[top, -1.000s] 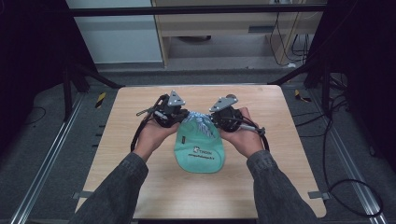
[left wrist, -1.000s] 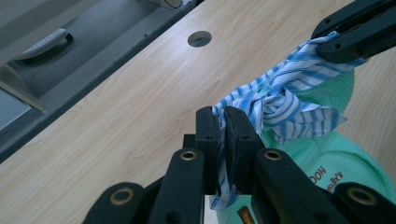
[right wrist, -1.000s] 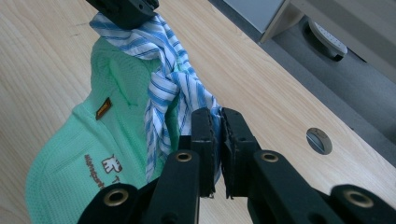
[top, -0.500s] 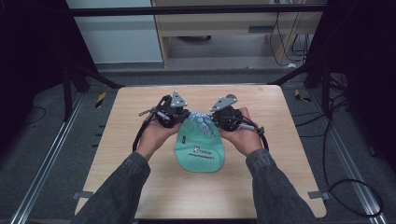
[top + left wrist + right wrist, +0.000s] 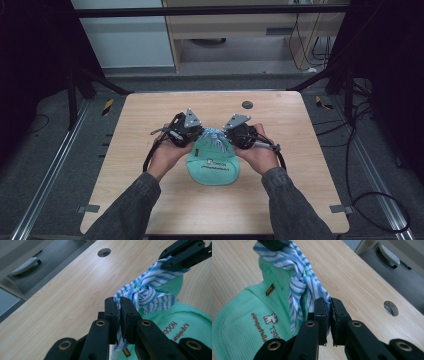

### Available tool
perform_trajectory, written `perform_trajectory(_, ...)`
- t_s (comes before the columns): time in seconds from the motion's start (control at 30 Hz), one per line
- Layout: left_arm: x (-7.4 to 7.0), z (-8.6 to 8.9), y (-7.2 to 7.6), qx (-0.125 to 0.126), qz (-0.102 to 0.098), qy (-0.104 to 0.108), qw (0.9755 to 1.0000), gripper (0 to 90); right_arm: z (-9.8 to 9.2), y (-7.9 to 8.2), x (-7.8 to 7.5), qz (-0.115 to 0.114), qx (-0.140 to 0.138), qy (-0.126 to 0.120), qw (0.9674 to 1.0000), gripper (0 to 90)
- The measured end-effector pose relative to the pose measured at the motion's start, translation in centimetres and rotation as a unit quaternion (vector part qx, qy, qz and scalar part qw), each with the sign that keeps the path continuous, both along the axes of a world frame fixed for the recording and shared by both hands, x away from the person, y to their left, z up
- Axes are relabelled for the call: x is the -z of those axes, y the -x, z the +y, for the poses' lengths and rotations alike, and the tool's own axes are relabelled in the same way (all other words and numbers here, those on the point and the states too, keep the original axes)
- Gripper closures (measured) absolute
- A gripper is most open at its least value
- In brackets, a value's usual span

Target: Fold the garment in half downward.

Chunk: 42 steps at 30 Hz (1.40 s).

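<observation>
A mint-green waffle-weave garment (image 5: 214,165) with a small printed logo lies on the wooden table (image 5: 150,115), its blue-and-white striped collar part (image 5: 216,138) bunched and lifted at the far end. My left gripper (image 5: 199,136) is shut on one end of the striped cloth (image 5: 140,293). The right gripper (image 5: 229,137) is shut on the other end of the striped cloth (image 5: 302,280). In the left gripper view my jaws pinch the fabric, and the other gripper's jaws (image 5: 185,253) clamp it farther off. Both hands sit close together over the garment's top edge.
A round cable hole (image 5: 247,104) sits in the table near its far right. Metal frame rails (image 5: 55,165) run along both sides of the table. A wooden cabinet (image 5: 240,30) stands beyond the far edge.
Both hands have sunk a little toward the table, bringing the held striped cloth lower. The garment's body lies in the same spot.
</observation>
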<state>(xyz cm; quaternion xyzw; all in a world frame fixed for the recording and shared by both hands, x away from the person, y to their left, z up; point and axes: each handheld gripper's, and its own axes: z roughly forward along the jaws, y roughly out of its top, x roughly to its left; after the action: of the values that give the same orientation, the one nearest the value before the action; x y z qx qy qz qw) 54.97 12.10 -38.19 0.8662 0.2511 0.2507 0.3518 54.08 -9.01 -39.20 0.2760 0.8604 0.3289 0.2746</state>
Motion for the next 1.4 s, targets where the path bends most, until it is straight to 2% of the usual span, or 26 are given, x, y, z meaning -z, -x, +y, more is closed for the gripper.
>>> perform_trajectory(0.3, 0.7, 0.2, 1.2, 0.007, 0.001, 0.007, 1.0000, 84.5, 0.0, 1.2, 0.9, -0.002, -0.006, 0.004, 1.0000, 84.1)
perform_trajectory(0.63, 1.9, 0.8, 2.8, 0.013, 0.014, 0.008, 0.9998, 84.7, 0.5, 3.0, 2.3, -0.001, -0.021, 0.013, 0.9997, 84.0)
perform_trajectory(0.87, 3.2, 1.3, 4.0, 0.017, 0.026, 0.015, 0.9994, 84.7, 0.8, 4.0, 3.6, 0.005, -0.031, 0.020, 0.9993, 84.0)
perform_trajectory(1.23, 4.6, 1.7, 5.6, 0.026, 0.032, 0.016, 0.9990, 84.7, 1.1, 5.1, 4.7, 0.008, -0.043, 0.028, 0.9987, 83.7)
perform_trajectory(1.4, 5.7, 2.1, 6.4, 0.029, 0.043, 0.017, 0.9985, 84.7, 1.3, 5.8, 5.3, 0.013, -0.050, 0.031, 0.9982, 83.5)
